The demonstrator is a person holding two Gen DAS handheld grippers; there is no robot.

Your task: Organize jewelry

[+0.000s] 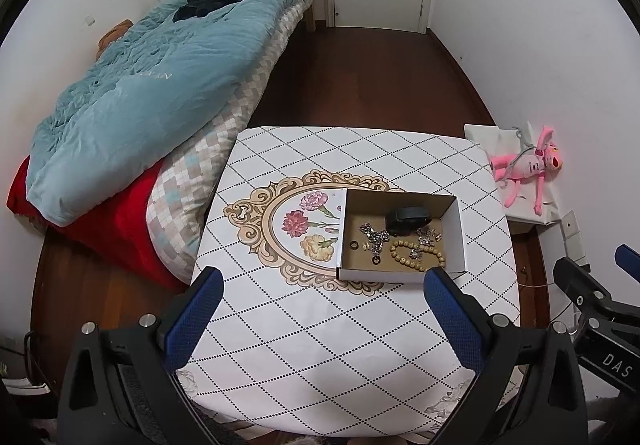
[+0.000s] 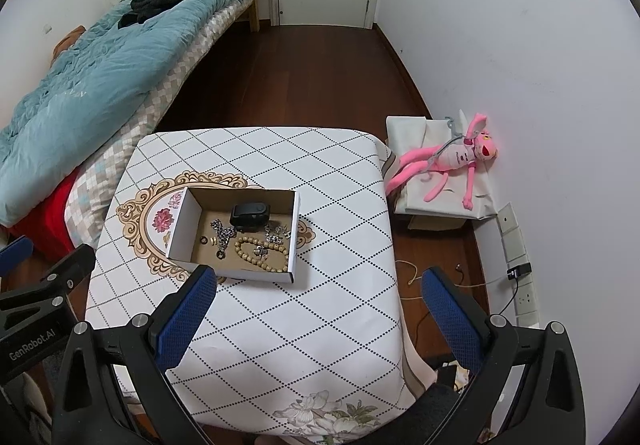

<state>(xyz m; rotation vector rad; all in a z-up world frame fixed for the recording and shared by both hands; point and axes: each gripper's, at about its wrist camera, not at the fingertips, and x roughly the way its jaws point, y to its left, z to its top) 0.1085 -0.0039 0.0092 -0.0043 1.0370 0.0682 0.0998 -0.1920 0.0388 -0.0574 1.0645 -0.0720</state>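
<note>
Holding one bead bracelet (image 2: 262, 255), one box (image 2: 294, 229)

One shallow open cardboard box (image 2: 182, 223) sits on one square table covered in a white diamond-patterned cloth (image 2: 320, 317). The box holds one tan wooden bead bracelet (image 2: 244, 253), one black watch-like band (image 2: 250, 215) and two small dark rings (image 2: 204, 240); the tangled silver chain pieces (image 2: 224, 231) cannot be counted. One pink plush toy (image 2: 452, 159) lies beside the table.

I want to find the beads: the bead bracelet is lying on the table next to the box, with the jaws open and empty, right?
Not quite. The beads lie inside the box, not beside it, as the right wrist view shows. Both sets of jaws are open and empty.
</note>
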